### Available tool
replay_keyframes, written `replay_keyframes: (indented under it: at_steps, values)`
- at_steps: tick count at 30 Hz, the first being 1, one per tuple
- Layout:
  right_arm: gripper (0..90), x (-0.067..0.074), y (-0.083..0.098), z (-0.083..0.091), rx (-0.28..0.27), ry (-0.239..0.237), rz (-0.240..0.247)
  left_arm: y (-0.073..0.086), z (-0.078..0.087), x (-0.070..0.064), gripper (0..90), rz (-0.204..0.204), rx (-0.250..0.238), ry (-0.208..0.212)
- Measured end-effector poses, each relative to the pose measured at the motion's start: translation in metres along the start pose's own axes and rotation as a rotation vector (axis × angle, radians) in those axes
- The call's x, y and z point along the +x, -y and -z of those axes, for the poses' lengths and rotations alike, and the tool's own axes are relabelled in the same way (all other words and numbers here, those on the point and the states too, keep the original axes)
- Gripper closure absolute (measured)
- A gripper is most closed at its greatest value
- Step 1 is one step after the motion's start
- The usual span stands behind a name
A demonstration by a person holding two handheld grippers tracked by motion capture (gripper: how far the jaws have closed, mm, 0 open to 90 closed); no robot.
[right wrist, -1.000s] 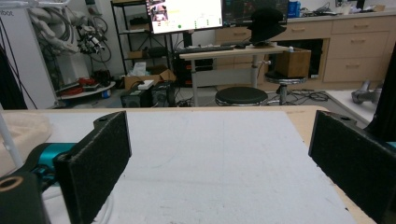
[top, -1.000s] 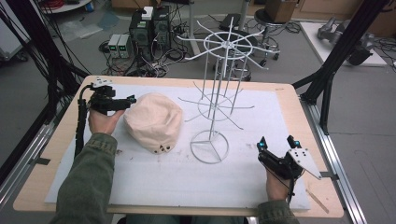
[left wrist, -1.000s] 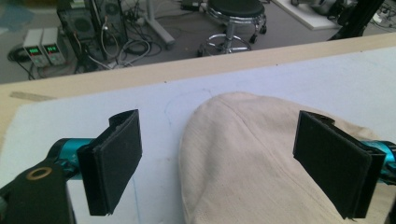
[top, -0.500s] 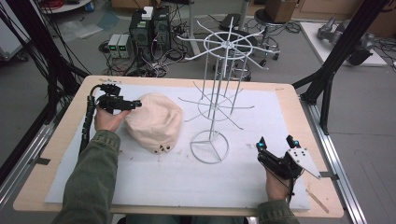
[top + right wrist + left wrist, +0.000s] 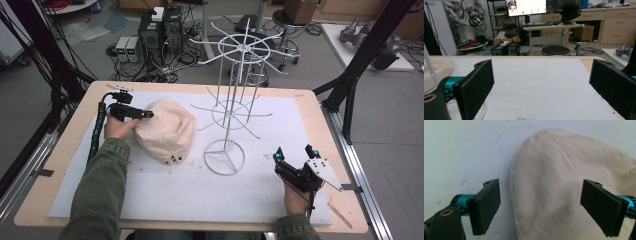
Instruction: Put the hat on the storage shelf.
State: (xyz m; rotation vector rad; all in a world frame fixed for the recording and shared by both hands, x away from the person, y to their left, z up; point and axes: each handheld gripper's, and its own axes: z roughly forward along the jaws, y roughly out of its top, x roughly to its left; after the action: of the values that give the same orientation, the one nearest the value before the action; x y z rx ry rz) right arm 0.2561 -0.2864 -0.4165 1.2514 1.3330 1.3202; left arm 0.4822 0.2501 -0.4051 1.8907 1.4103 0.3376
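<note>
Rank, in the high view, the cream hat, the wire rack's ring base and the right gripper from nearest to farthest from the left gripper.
1. Cream hat, right under the open left gripper.
2. Wire rack's ring base, mid-table.
3. Right gripper, open, at the near right corner.

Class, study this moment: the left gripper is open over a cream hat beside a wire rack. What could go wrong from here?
1. The left gripper straddles the hat edge with fingers wide apart; closing may pinch too little fabric and slip.
2. The wire rack stands close by; lifting the hat could snag its prongs.
</note>
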Motion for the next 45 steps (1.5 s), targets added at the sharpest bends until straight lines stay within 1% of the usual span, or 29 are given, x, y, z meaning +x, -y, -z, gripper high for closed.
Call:
replay_keyframes:
  at_steps: [2,3,5,6,7,9,12,16,18,21,25,27,29,30,31,32,33,36,38,39,40,42,44,45]
  values:
    - [4.9,0.0,0.0,0.0,0.002,0.001,0.001,0.001,-0.004,0.002,16.8,0.014,0.011,0.006]
    - [4.8,0.0,0.0,0.0,0.002,0.0,0.002,0.001,-0.004,0.002,16.8,0.014,0.011,0.006]
    - [4.8,0.001,0.0,0.0,0.006,-0.004,-0.002,0.001,-0.008,0.003,16.8,0.017,0.03,-0.003]
    - [4.9,0.001,0.0,0.0,0.006,-0.004,0.0,0.002,-0.011,0.004,16.8,0.024,0.042,-0.005]
    - [4.9,0.001,0.0,0.0,0.006,-0.004,0.0,0.002,-0.011,0.004,16.9,0.024,0.042,-0.005]
    - [4.8,0.001,0.0,0.0,0.003,-0.004,0.004,0.003,-0.014,0.005,17.1,0.029,0.059,-0.005]
    - [4.9,0.001,0.0,0.0,0.003,-0.006,0.004,0.004,-0.018,0.004,18.3,0.031,0.08,0.001]
    - [4.9,0.001,0.0,0.001,0.001,-0.005,0.003,0.005,-0.022,0.005,20.6,0.037,0.109,0.0]
    - [4.9,0.001,-0.001,0.001,-0.002,-0.004,0.008,0.006,-0.024,0.005,22.5,0.048,0.122,0.005]
    - [4.9,0.0,-0.001,0.001,-0.003,-0.004,0.009,0.007,-0.027,0.002,22.8,0.031,0.13,-0.012]
    - [4.9,0.001,-0.001,0.001,-0.004,-0.003,0.011,0.007,-0.027,0.002,24.2,0.033,0.133,-0.018]
    - [4.9,0.001,-0.001,0.001,-0.007,-0.006,0.016,0.007,-0.026,0.002,27.5,0.026,0.138,-0.024]
    - [4.9,0.001,-0.001,0.001,-0.006,-0.003,0.018,0.007,-0.026,0.001,31.3,0.027,0.137,-0.032]
    - [4.9,0.001,-0.001,0.001,-0.003,-0.003,0.013,0.006,-0.026,0.0,33.8,0.025,0.138,-0.034]
    - [4.9,0.002,-0.001,0.001,-0.003,-0.006,0.008,0.006,-0.026,0.001,38.9,0.024,0.137,-0.03]
    - [4.9,0.002,-0.001,0.001,-0.001,-0.005,0.013,0.006,-0.025,0.001,44.8,0.032,0.135,-0.015]
    - [4.9,0.002,-0.001,0.001,-0.001,-0.005,0.013,0.006,-0.025,0.001,46.3,0.032,0.135,-0.015]
    - [4.9,0.002,-0.001,0.001,-0.001,-0.006,0.016,0.006,-0.025,-0.001,48.6,0.032,0.136,-0.032]
    - [4.9,0.001,-0.001,0.0,-0.001,-0.004,0.016,0.005,-0.023,-0.002,52.5,0.014,0.141,-0.041]
    - [4.9,0.001,-0.001,0.0,-0.001,-0.004,0.016,0.005,-0.023,-0.002,52.5,0.016,0.137,-0.043]
    - [4.9,0.002,-0.001,0.001,-0.002,-0.005,0.014,0.004,-0.022,-0.003,55.8,0.01,0.136,-0.049]
    - [4.9,0.002,-0.001,0.001,-0.004,-0.007,0.017,0.003,-0.02,-0.004,58.7,0.004,0.139,-0.056]
    - [4.9,0.002,-0.001,0.001,-0.005,-0.007,0.017,0.001,-0.018,-0.006,61.8,-0.013,0.145,-0.068]
    - [4.9,0.002,-0.001,0.001,-0.005,-0.007,0.017,0.001,-0.016,-0.006,61.8,-0.022,0.146,-0.075]
